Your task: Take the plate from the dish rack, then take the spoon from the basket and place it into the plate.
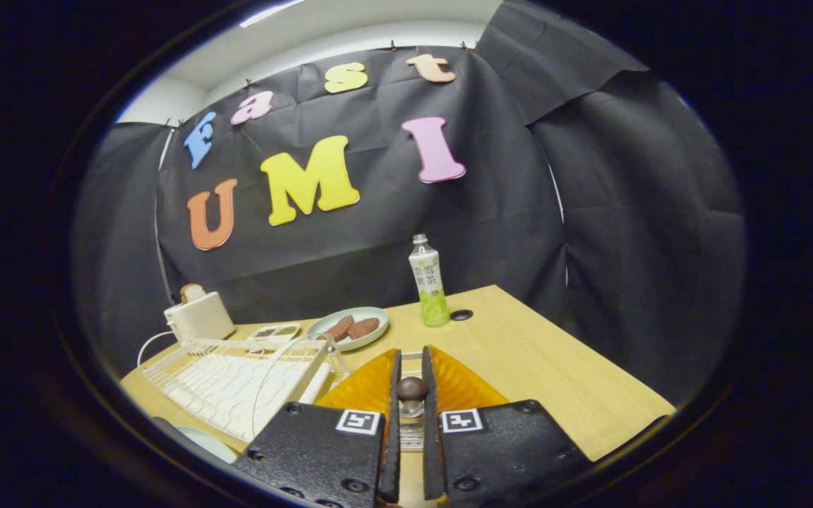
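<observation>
Brown, rounded end of the spoon (412, 388) pinched between the jaws of the gripper (412, 355), with both fingers (449, 384) pressed against it and only a narrow slit left between them. Under that end, a short metal-looking stem, and behind it white wires of the basket (412, 439) seen through the slit.

To the left of the fingers, the pale plate (203, 442) lying on the wooden surface (555, 374), just beside the near corner of the white wire dish rack (230, 384). Only a part of its rim seen.

Beyond the rack, a small tray (276, 330) and a round dish (350, 326) with two brown pieces of food, next to each other. Further left, a white toaster (200, 316) with a slice of bread standing out of it.

Beyond the fingertips, a bottle (429, 282) with a green label standing upright, and a small black ring (461, 315) just to its right, near the far edge of the surface.
</observation>
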The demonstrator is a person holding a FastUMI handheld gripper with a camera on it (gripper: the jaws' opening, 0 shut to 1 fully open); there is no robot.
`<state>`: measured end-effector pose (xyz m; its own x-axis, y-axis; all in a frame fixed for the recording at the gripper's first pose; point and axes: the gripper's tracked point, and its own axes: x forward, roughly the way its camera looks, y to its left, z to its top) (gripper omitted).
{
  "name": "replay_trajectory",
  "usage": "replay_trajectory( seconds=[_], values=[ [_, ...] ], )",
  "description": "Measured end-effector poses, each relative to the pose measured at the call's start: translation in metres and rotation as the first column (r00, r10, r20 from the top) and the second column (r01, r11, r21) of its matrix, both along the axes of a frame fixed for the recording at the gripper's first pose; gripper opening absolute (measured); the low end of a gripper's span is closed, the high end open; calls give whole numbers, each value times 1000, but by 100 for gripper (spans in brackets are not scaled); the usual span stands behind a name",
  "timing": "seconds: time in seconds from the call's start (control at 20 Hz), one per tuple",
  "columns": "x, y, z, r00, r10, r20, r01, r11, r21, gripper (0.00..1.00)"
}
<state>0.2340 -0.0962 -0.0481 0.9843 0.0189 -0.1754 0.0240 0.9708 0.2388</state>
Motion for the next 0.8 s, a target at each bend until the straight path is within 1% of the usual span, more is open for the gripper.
replay_trajectory(
  seconds=[0.25, 0.5, 0.65, 0.8],
  values=[
    [-8, 4, 35, 998, -8, 58, 11, 998, -61, 14],
    [-21, 9, 79, 994, 0, 110, 7, 998, -64, 10],
    [-42, 24, 111, 987, 40, 155, -31, 998, -62, 9],
    [-76, 54, 140, 971, 129, 199, -115, 990, -83, 9]
  ],
)
